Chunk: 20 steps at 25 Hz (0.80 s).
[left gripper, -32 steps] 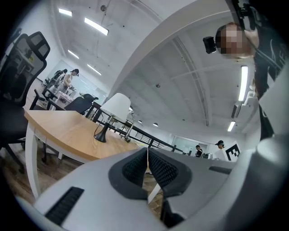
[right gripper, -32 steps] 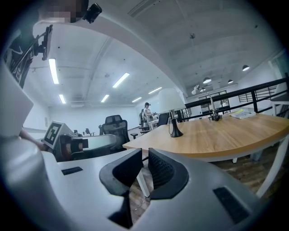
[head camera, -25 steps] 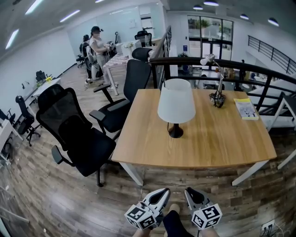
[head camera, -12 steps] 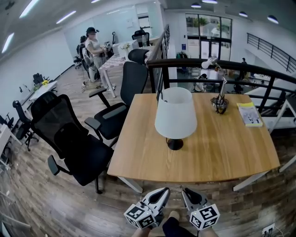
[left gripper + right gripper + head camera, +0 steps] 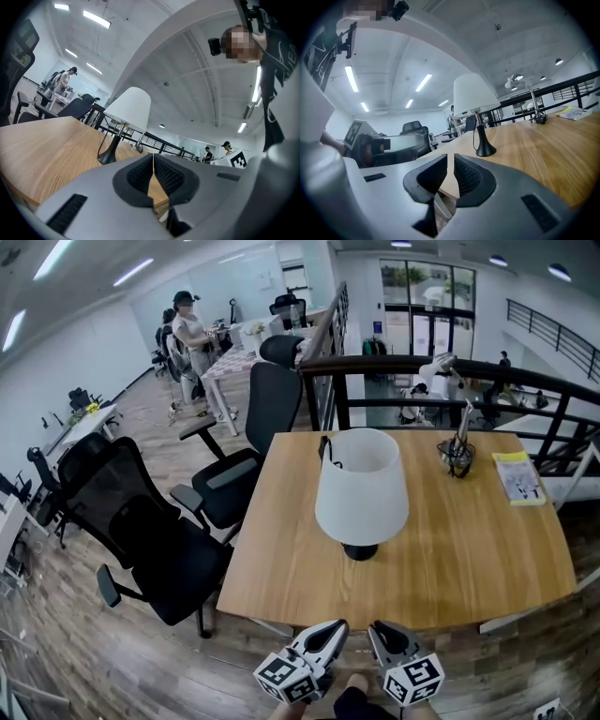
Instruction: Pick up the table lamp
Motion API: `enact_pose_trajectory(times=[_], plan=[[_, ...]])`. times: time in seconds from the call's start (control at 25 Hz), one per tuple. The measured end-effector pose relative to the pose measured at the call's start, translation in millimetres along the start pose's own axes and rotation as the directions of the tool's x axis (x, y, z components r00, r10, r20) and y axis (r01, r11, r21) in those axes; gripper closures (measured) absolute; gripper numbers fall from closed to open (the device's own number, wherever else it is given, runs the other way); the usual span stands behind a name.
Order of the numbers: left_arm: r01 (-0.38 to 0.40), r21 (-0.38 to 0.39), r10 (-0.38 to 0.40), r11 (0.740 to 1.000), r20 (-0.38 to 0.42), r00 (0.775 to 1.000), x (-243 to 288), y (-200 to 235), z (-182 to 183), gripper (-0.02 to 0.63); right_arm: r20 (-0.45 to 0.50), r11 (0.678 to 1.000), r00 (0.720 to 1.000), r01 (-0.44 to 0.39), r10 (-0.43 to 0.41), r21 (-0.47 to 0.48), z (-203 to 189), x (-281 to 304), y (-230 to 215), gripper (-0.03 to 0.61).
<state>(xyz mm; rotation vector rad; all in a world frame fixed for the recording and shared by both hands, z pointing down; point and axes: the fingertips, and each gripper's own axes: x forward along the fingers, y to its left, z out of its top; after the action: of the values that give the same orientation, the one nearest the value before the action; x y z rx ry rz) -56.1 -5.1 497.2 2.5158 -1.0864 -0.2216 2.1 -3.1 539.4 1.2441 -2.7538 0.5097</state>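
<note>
The table lamp (image 5: 361, 488) has a white shade and a black base and stands upright on the wooden table (image 5: 469, 540), a little left of its middle. Both grippers hover side by side just off the table's near edge, short of the lamp. My left gripper (image 5: 337, 624) is shut with nothing in it. My right gripper (image 5: 380, 626) is shut and empty too. In the left gripper view the lamp (image 5: 129, 110) rises beyond the closed left gripper (image 5: 153, 157). In the right gripper view the lamp (image 5: 474, 96) stands past the closed right gripper (image 5: 450, 159).
Two black office chairs (image 5: 159, 521) (image 5: 253, 446) stand at the table's left side. A small white desk lamp (image 5: 450, 371) and a yellow book (image 5: 520, 476) are at the table's far right. A black railing (image 5: 422, 367) runs behind. People (image 5: 192, 324) stand far back left.
The table and lamp have come closer and look larger in the head view. Both grippers stay shut, side by side at the bottom of the picture.
</note>
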Motion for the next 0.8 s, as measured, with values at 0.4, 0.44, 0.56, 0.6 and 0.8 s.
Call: enact_pose_trajectory(times=[0.4, 0.44, 0.56, 0.6, 0.8], plan=[[0.030, -0.033, -0.030, 0.999, -0.007, 1.000, 36.8, 21.6, 6.9, 0.601, 0.002, 1.000, 1.000, -0.018, 0.018, 0.010, 9.2, 35.3, -23.2, 0.520], [0.024, -0.052, -0.024, 0.998, 0.005, 1.000, 37.8, 24.7, 8.7, 0.601, 0.003, 1.000, 1.000, -0.024, 0.024, 0.006, 10.0, 38.5, -23.5, 0.520], [0.001, -0.124, 0.003, 0.992, 0.035, 0.999, 35.3, 33.7, 10.4, 0.601, 0.001, 0.999, 0.999, -0.040, 0.040, 0.009, 10.7, 44.1, -20.5, 0.520], [-0.004, -0.144, 0.010, 0.990, 0.039, 0.999, 33.0, 35.6, 9.0, 0.601, -0.002, 0.999, 0.999, -0.046, 0.046, 0.011, 9.4, 44.2, -17.9, 0.520], [0.001, -0.163, 0.007, 0.987, 0.046, 0.999, 35.9, 40.5, 8.6, 0.601, -0.009, 0.998, 0.998, -0.058, 0.059, 0.020, 4.6, 48.8, -17.0, 0.520]])
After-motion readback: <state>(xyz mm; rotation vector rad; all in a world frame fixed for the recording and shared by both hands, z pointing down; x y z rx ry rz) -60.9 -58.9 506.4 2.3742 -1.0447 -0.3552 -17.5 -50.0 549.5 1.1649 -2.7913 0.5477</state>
